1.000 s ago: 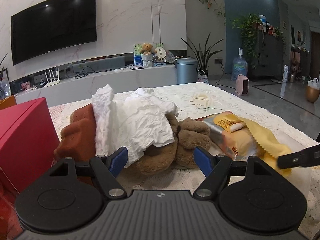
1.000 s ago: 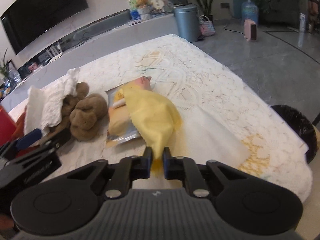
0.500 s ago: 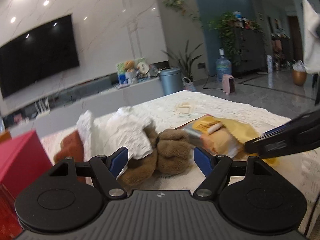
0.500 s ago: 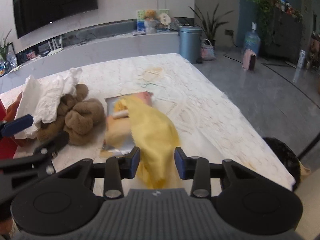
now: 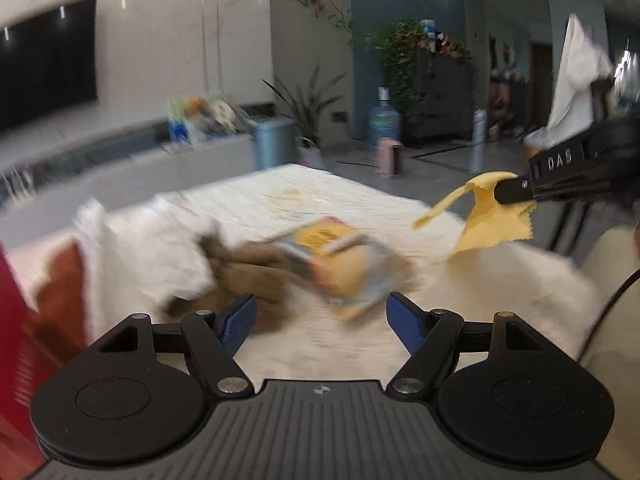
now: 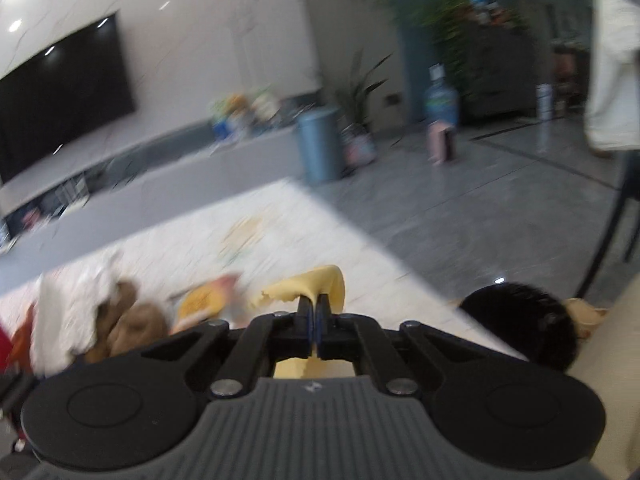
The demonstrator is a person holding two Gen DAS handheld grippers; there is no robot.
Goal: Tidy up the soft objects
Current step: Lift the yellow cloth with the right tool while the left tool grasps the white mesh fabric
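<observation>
My right gripper point(image 6: 314, 310) is shut on a yellow cloth point(image 6: 316, 286) and holds it in the air above the table; in the left wrist view the cloth point(image 5: 482, 220) hangs from that gripper point(image 5: 508, 192) at the right. My left gripper point(image 5: 320, 316) is open and empty, low over the table. Ahead of it lie a brown plush toy point(image 5: 248, 268), a crumpled white cloth point(image 5: 152, 248) draped over it, and a packaged yellow sponge point(image 5: 348, 264). Both views are blurred by motion.
A red box point(image 5: 12, 320) stands at the left beside a rust-brown soft block point(image 5: 60, 284). The table has a white lace cover point(image 5: 304, 196). A black bin point(image 6: 520, 324) sits on the floor off the table's right edge.
The right gripper had opened around the yellow cloth, and is now shut on it and has lifted it off the packaged sponge. Both grippers have swung, blurring the views.
</observation>
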